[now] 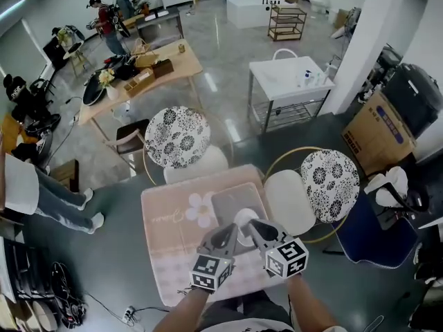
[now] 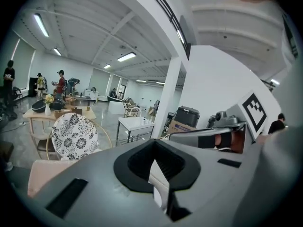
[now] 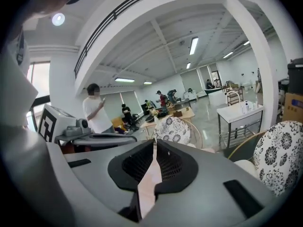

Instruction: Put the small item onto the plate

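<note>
A white plate [image 1: 242, 219] lies on a grey mat [image 1: 230, 200] on the pink table [image 1: 173, 234], partly hidden behind both grippers. I see no small item in any view. In the head view my left gripper [image 1: 228, 236] and right gripper [image 1: 254, 227] hang close together just over the plate, tips pointing away from me. Both gripper views look level across the room. The left gripper [image 2: 153, 161] has its jaws together with nothing between them. The right gripper [image 3: 155, 148] has its jaws closed to a thin slit, also with nothing in them.
Two chairs with floral backs [image 1: 178, 135] [image 1: 331, 175] stand at the table's far side and right. A white sink stand [image 1: 287, 79], a wooden table [image 1: 142, 71] and a cardboard box [image 1: 378, 131] are farther off. People stand at the back left.
</note>
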A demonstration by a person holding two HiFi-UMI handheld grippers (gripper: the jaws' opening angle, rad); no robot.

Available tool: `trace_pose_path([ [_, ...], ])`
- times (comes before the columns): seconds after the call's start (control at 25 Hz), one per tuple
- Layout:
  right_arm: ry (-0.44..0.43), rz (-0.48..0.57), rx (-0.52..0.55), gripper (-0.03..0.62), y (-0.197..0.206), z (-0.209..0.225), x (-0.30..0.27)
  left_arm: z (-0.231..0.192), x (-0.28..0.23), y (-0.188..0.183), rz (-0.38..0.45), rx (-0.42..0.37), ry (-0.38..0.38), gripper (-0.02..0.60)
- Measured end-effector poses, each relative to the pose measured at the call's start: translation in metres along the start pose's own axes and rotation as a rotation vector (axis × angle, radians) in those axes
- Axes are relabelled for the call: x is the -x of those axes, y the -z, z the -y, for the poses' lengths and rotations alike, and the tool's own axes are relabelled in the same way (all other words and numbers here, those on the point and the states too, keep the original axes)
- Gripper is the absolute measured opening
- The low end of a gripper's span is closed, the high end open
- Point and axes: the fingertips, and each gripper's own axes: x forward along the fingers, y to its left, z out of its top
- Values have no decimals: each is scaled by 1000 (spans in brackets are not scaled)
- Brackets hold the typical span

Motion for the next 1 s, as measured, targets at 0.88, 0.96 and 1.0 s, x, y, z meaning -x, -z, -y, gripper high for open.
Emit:
trace_pose_path([
  [0.88,-82,142,-28,15,-82,-46,46,48,55,-94,138,-16,17,5],
  [0.96,-88,152,-17,14,-89,-47,46,46,55,-98,151,-18,12,5],
  [1.0,-90,157,-14,14,-92,-47,45,45,54,-100,157,-21,12,5],
])
